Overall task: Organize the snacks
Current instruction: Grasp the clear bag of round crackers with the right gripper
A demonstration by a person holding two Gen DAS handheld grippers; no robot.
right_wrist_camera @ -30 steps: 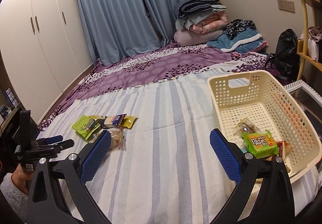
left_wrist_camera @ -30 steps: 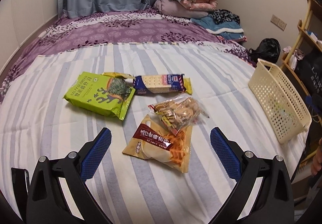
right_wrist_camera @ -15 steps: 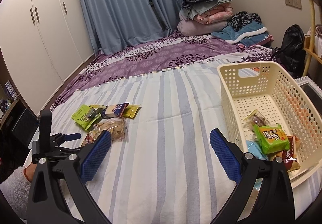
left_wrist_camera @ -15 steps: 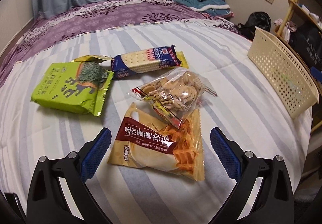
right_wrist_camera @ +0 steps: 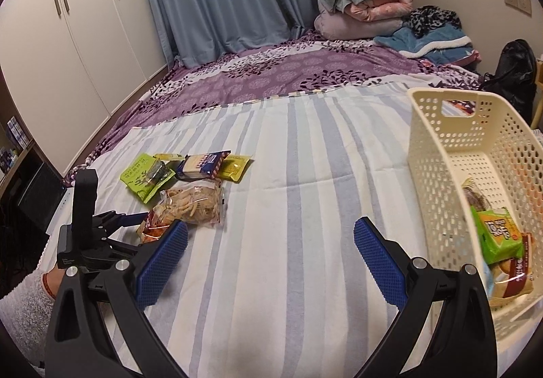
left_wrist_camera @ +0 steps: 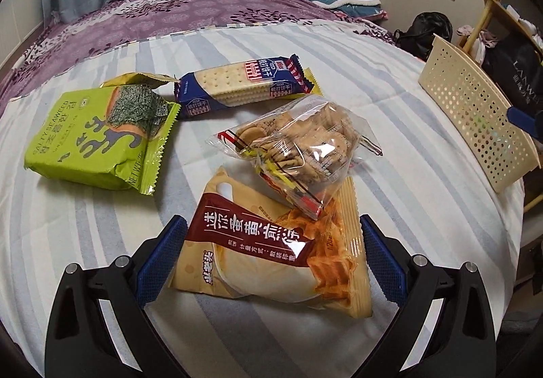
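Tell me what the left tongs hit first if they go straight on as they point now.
Most likely the tan and brown waffle-snack bag, lying between the open left tongs on the striped bedsheet; depth is unclear.

You have four snack packs lying close together on the bed sheet point(left_wrist_camera: 390, 79). The waffle bag point(left_wrist_camera: 271, 252) is nearest to you. The cookie bag point(left_wrist_camera: 298, 147) lies partly on its far end. Behind that is the cracker pack point(left_wrist_camera: 241, 86), and the seaweed pack point(left_wrist_camera: 98, 137) is to the left. The basket point(right_wrist_camera: 437, 147) sits far off to the right, with more snacks point(right_wrist_camera: 499, 235) inside it.
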